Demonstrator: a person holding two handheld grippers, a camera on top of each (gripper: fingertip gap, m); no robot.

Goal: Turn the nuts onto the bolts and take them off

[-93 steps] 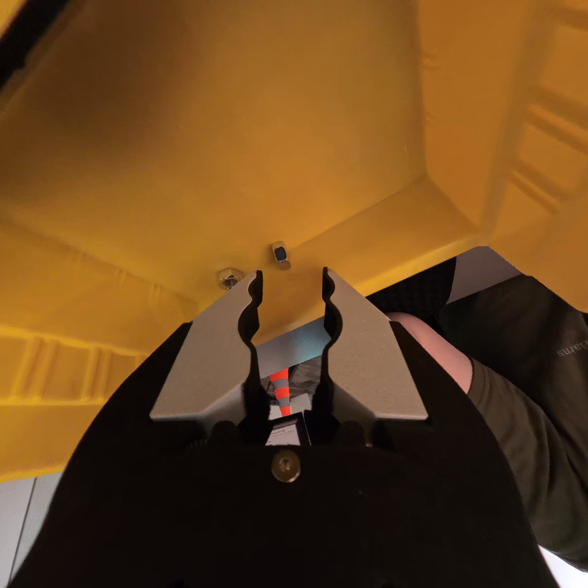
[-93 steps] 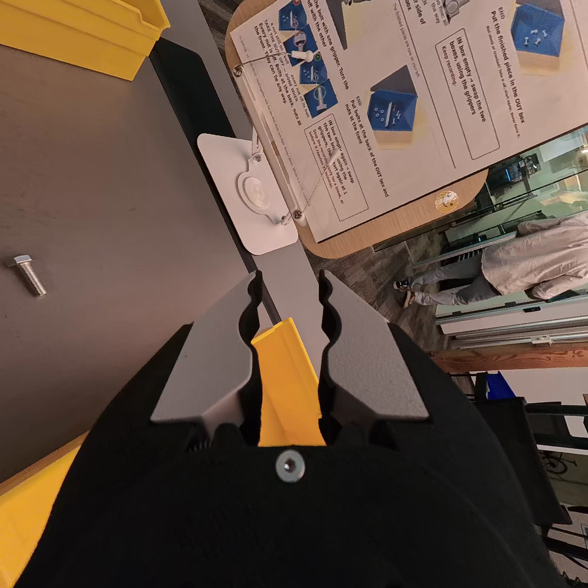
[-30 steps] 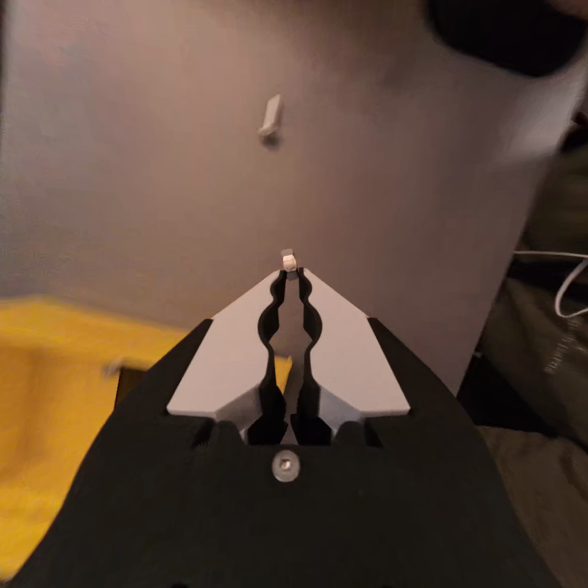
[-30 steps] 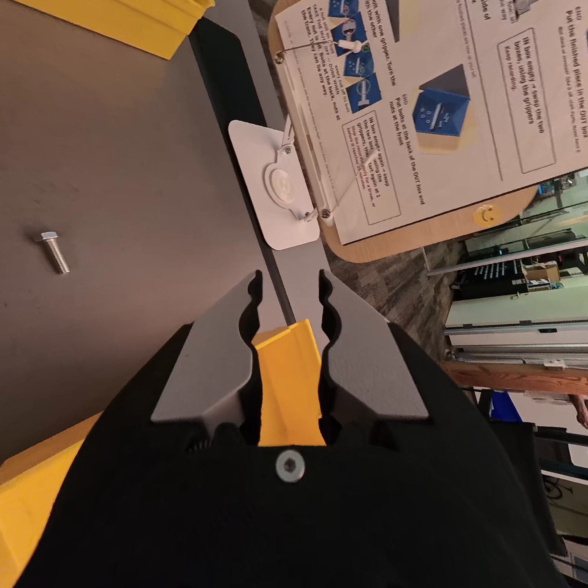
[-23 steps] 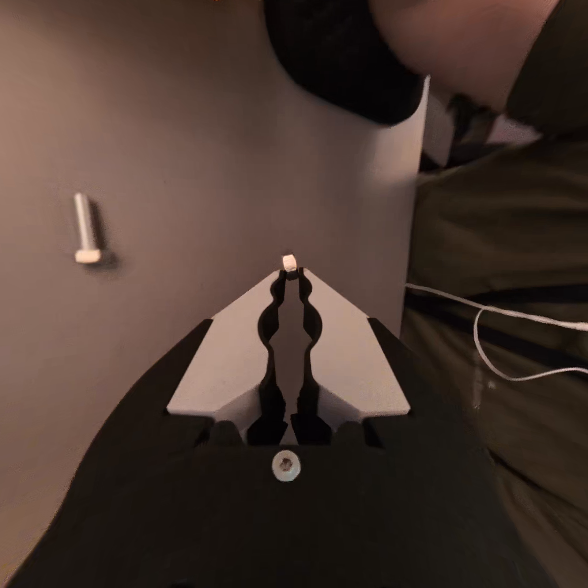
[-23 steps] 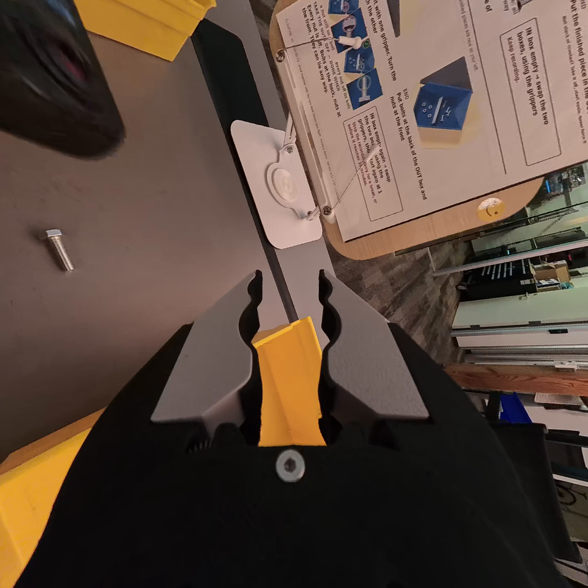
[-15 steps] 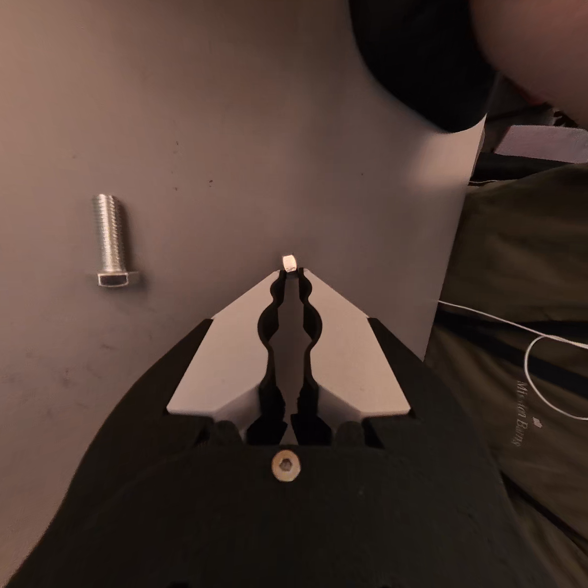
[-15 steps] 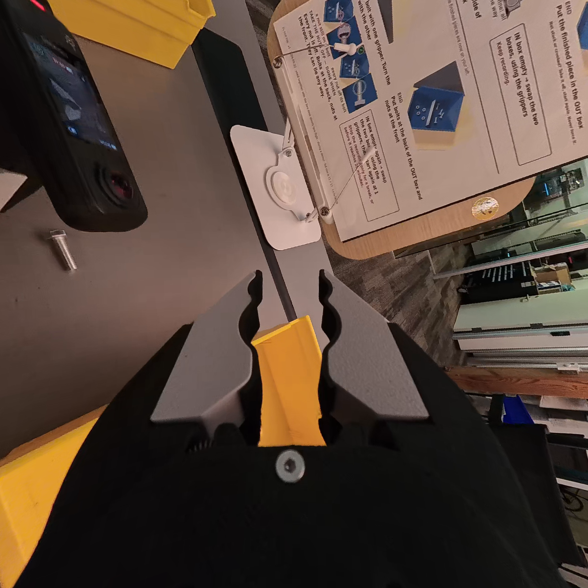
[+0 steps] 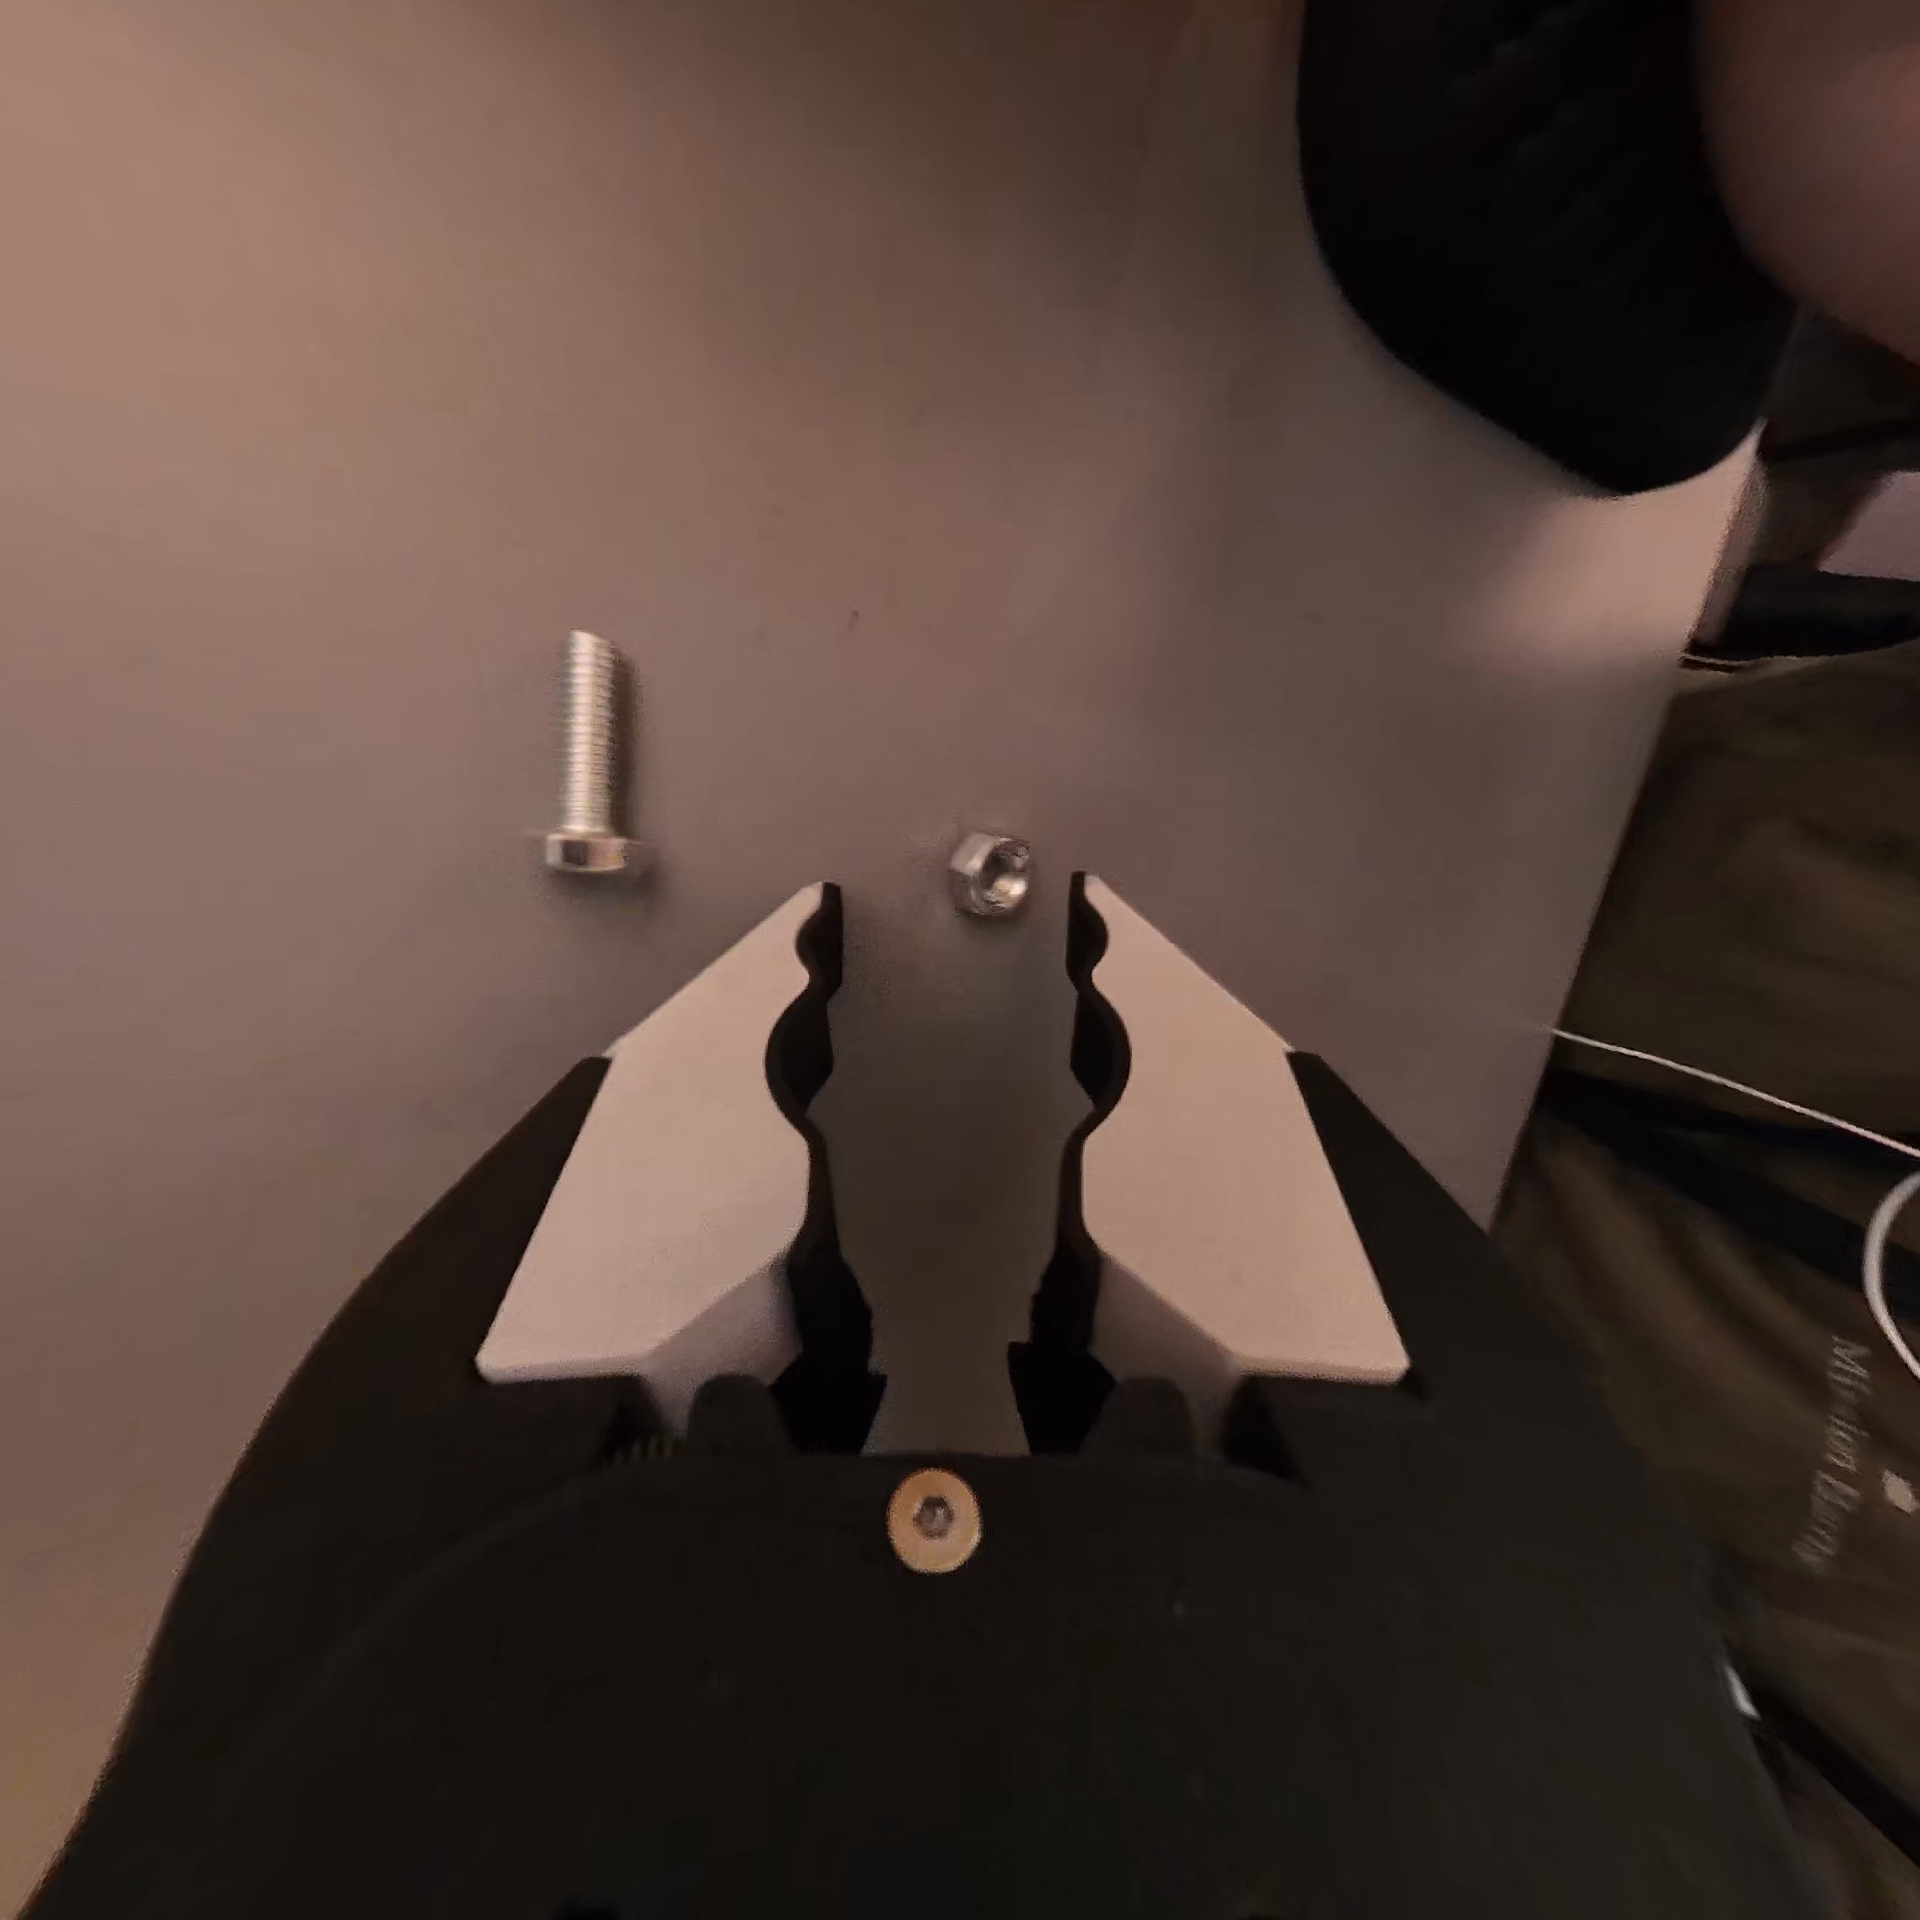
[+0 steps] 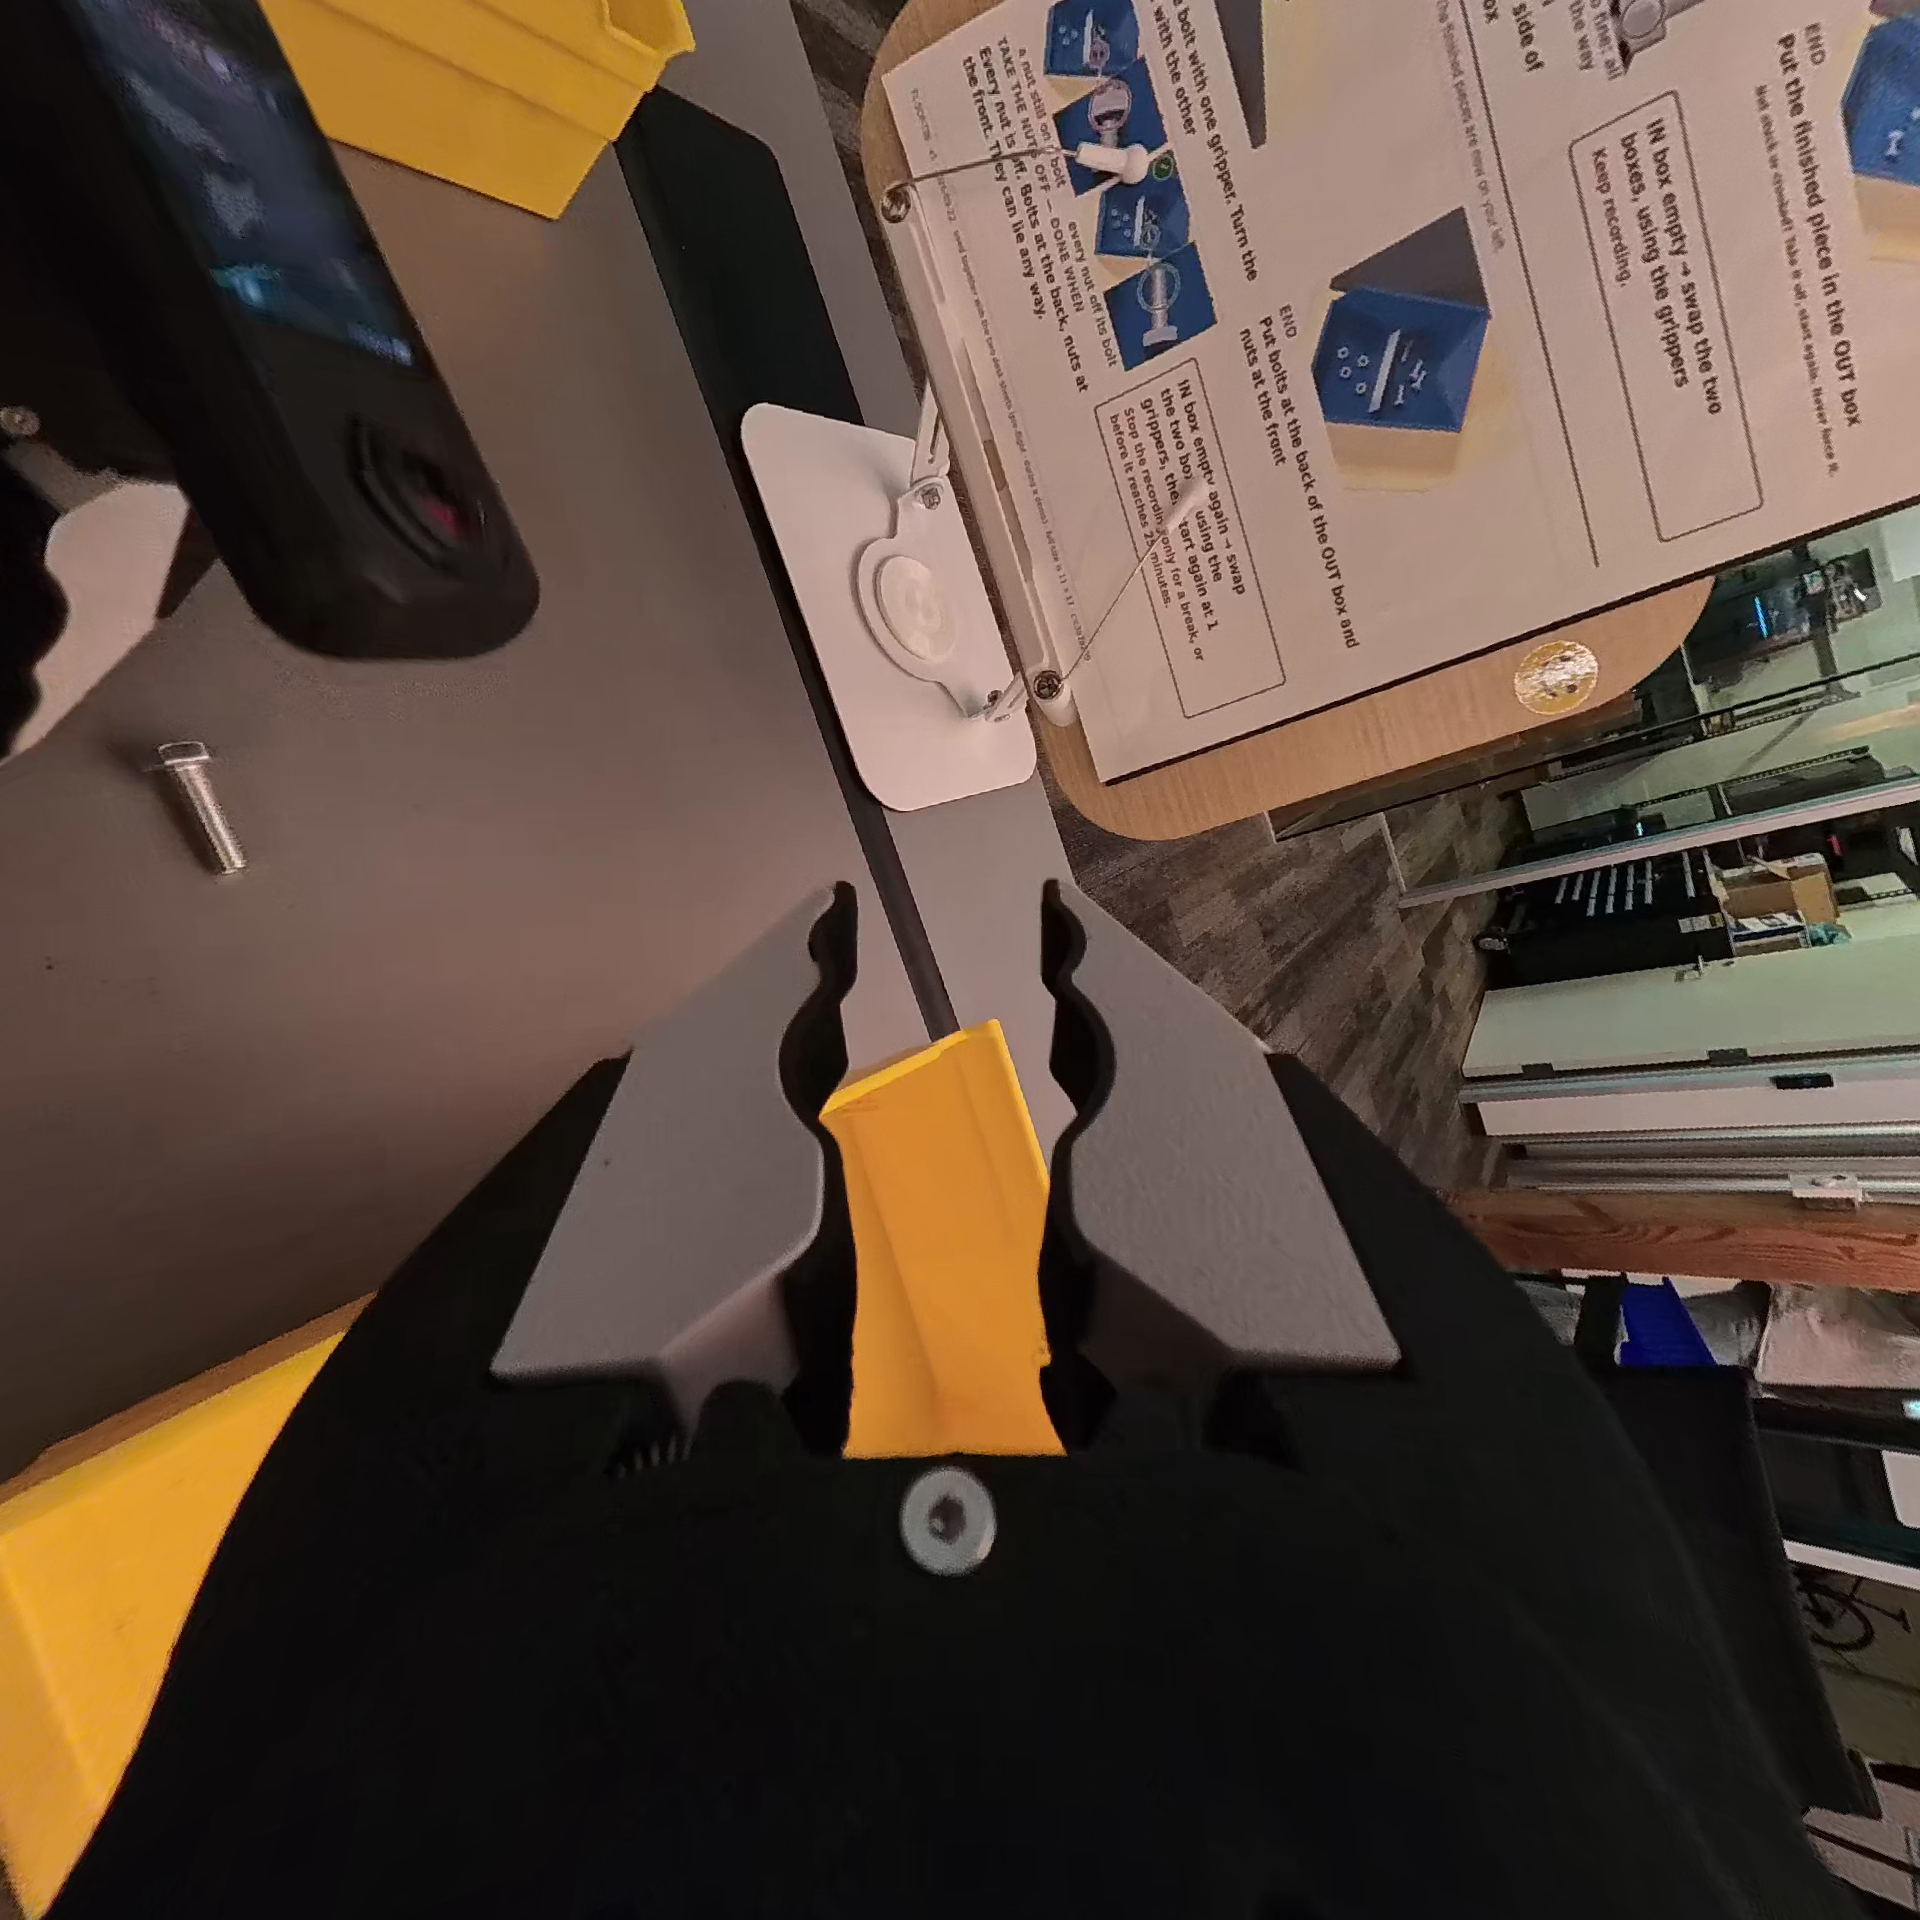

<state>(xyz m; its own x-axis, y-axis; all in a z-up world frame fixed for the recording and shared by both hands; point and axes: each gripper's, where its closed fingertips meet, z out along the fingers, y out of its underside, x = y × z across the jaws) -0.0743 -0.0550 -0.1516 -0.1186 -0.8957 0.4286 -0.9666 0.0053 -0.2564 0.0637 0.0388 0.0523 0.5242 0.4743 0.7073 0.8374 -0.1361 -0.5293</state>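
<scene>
Hovering over the grey matte surface, the left tongs are spread wide and grasp nothing; the small silver hex nut lies loose between their tips. At ten o'clock from the nut rests a silver threaded hex-head bolt, apart from it. The right tongs are likewise released, above a yellow plastic bin's rim, the bolt at their nine o'clock.
</scene>
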